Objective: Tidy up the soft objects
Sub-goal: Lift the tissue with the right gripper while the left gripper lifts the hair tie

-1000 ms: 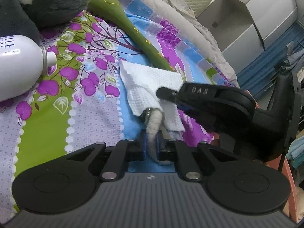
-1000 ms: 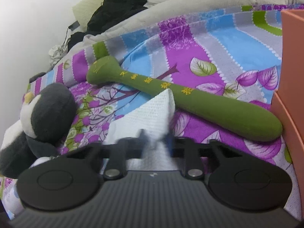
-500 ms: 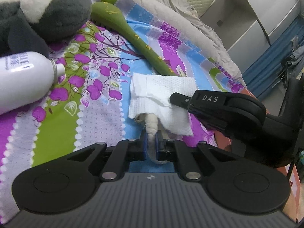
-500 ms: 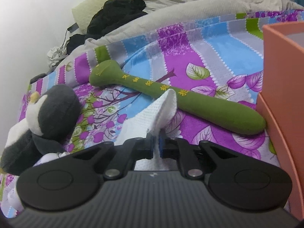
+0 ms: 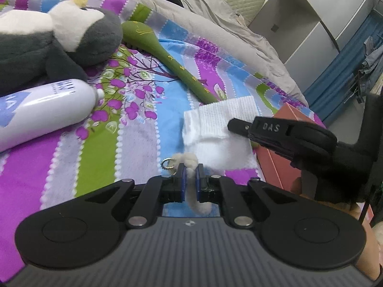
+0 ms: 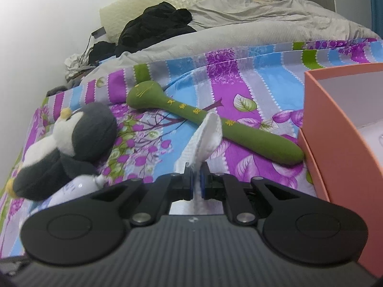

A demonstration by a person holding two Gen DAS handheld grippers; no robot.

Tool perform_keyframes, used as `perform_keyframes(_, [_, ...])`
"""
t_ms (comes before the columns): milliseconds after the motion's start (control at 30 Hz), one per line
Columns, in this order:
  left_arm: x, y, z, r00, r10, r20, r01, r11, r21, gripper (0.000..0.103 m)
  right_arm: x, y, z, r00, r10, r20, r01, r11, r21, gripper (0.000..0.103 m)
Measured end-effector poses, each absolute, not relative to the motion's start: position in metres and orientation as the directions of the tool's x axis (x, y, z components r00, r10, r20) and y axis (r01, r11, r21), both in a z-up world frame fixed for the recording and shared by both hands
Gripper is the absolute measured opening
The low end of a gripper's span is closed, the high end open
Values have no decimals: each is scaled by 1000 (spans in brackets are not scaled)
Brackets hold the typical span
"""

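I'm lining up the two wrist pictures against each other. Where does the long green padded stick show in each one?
Left wrist view: the green stick runs from upper centre down to the right, its lower end hidden behind the white cloth.
Right wrist view: the stick lies across the middle, its right end against the orange box.
Shared landmark: the plush penguin, left of the stick's round head in both.
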State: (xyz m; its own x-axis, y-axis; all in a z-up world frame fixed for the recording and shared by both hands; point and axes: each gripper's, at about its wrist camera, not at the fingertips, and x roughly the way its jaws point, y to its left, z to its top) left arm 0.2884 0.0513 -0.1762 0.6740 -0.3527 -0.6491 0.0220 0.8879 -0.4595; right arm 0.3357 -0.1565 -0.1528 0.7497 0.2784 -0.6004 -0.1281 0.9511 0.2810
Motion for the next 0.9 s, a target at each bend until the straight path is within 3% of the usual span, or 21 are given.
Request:
perform_keyframes(467, [216,41,-139,690,-316,-651,49,918,-394,10,263,-160,-127,751,261,-607,-199,965,169,10])
perform_keyframes(900, [164,24,-115,681,-308,-665,71,931,-358,10,183,-175,-119,672,292,-681,-268,952,145,10])
